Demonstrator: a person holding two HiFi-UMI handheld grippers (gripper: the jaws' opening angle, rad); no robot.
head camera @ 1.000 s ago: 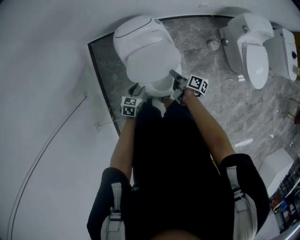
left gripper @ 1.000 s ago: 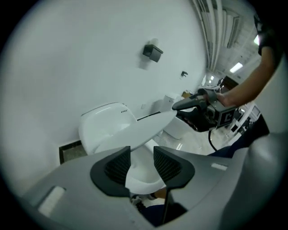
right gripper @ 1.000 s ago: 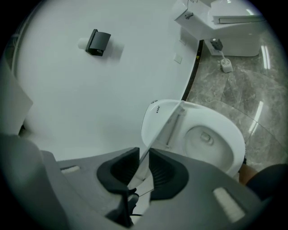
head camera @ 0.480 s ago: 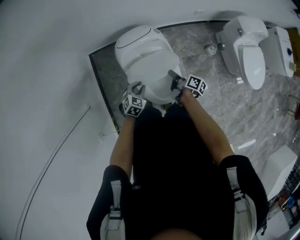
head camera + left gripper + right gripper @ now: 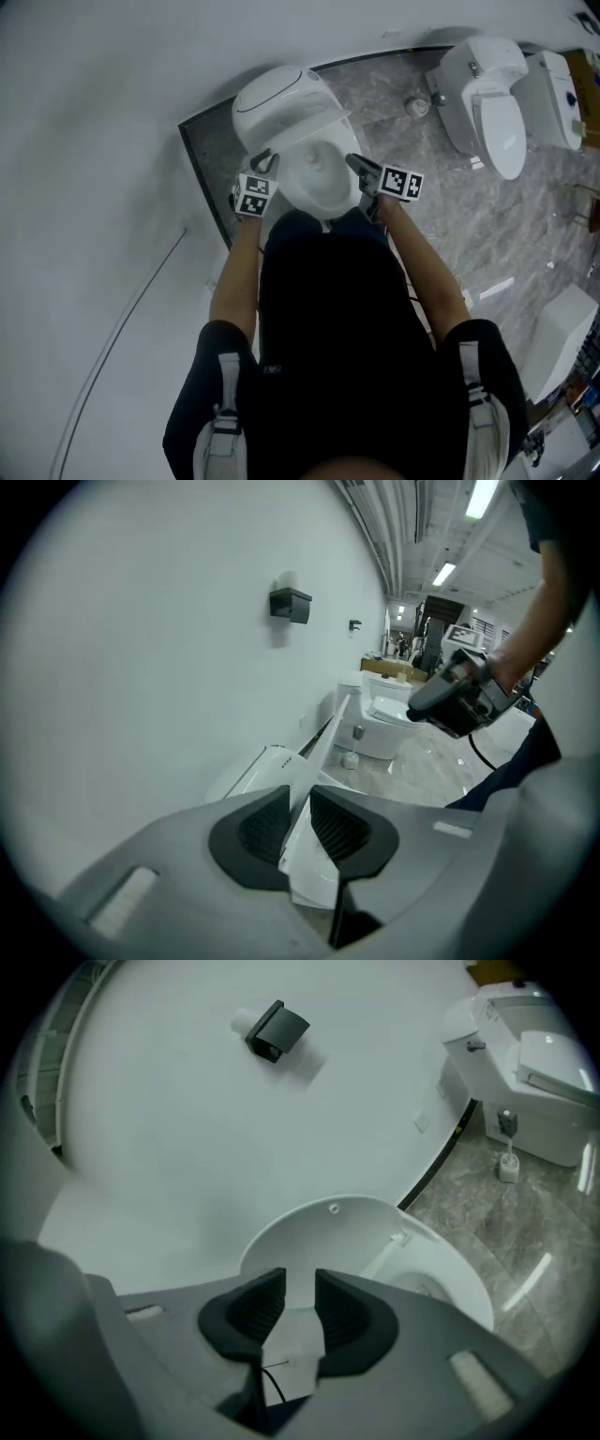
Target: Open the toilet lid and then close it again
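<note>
Head view: the toilet lid stands raised off the bowl, just ahead of both tongs. The left tongs sit at the lid's left edge. They have just been closing, and the left gripper view shows them pinching that thin edge between their pads. The right tongs are across the bowl from the left pair and have just been opening. They stand spread with nothing between them, the lid's underside just beyond their tips. A second toilet stands well off to the right of the right tongs, on the grey marbled floor.
</note>
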